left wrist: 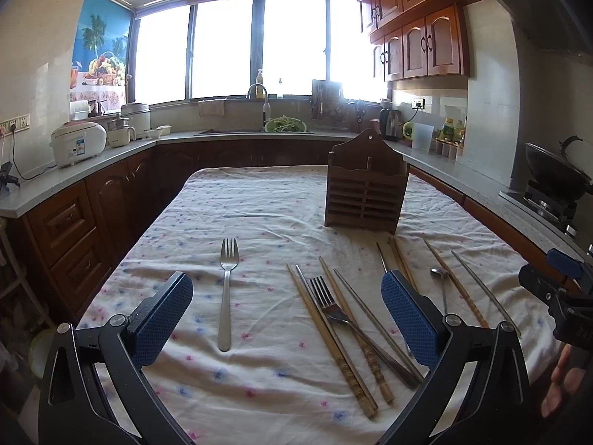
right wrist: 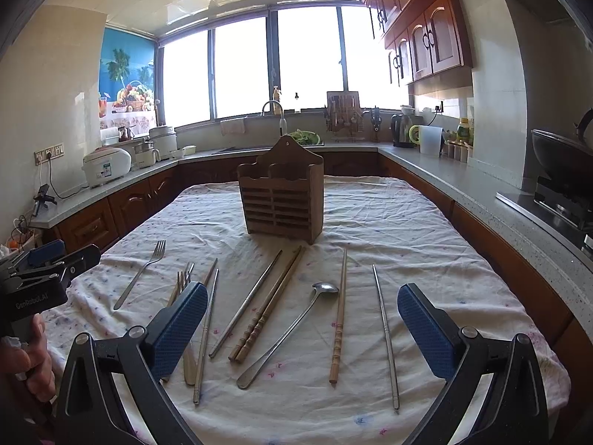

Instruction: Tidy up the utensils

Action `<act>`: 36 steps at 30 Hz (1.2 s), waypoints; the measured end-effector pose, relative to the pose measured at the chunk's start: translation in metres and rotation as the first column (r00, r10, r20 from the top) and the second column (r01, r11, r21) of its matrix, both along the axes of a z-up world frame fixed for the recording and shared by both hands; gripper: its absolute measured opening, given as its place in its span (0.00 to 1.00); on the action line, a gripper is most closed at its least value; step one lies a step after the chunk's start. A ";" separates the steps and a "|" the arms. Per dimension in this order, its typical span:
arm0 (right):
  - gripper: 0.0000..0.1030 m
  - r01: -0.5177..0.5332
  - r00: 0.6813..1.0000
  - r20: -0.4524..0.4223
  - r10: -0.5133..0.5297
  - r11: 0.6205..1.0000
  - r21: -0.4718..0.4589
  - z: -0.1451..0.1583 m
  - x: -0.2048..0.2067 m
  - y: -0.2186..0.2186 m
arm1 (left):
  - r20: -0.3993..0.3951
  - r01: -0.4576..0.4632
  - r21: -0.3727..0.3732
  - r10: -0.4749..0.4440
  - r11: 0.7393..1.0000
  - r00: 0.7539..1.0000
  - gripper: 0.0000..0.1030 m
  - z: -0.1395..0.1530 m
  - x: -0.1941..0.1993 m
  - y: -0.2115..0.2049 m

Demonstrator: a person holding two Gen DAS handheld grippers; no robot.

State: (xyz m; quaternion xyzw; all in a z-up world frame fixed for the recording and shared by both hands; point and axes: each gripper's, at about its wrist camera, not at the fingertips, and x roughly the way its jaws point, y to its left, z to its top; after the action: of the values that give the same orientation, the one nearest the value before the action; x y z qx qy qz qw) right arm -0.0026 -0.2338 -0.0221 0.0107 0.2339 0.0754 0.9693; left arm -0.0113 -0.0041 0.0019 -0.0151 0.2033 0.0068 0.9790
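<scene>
A brown wooden utensil holder stands upright on the cloth-covered table. A lone fork lies at the left. A second fork lies across wooden chopsticks and metal chopsticks. A spoon, a wooden pair, a single wooden chopstick and a metal chopstick lie further right. My left gripper is open and empty above the table. My right gripper is open and empty above the spoon.
The floral cloth covers the table. Kitchen counters surround it, with a rice cooker on the left, a sink at the back and a wok on a stove on the right.
</scene>
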 end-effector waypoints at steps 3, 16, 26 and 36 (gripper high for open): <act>1.00 -0.001 1.000 0.008 0.001 1.000 0.003 0.001 -0.001 0.001 | 0.005 -0.002 0.006 0.002 1.000 1.000 1.00 0.001 -0.001 -0.001; 1.00 -0.005 1.000 0.029 0.004 1.000 0.014 0.004 -0.004 -0.001 | 0.025 -0.003 0.013 0.002 1.000 1.000 1.00 0.003 -0.004 -0.003; 1.00 -0.010 0.999 0.033 0.009 1.000 0.021 0.007 -0.004 -0.001 | 0.027 -0.002 0.010 0.002 1.000 1.000 1.00 0.003 -0.005 -0.002; 1.00 -0.011 0.999 0.033 0.010 1.000 0.023 0.007 -0.005 -0.001 | 0.023 0.000 0.009 0.000 1.000 1.000 1.00 0.003 -0.003 -0.002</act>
State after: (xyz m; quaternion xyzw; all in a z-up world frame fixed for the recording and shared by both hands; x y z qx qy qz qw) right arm -0.0074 -0.2349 -0.0153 0.0193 0.2170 0.0836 0.9724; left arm -0.0146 -0.0060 0.0049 -0.0107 0.1919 0.0075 0.9813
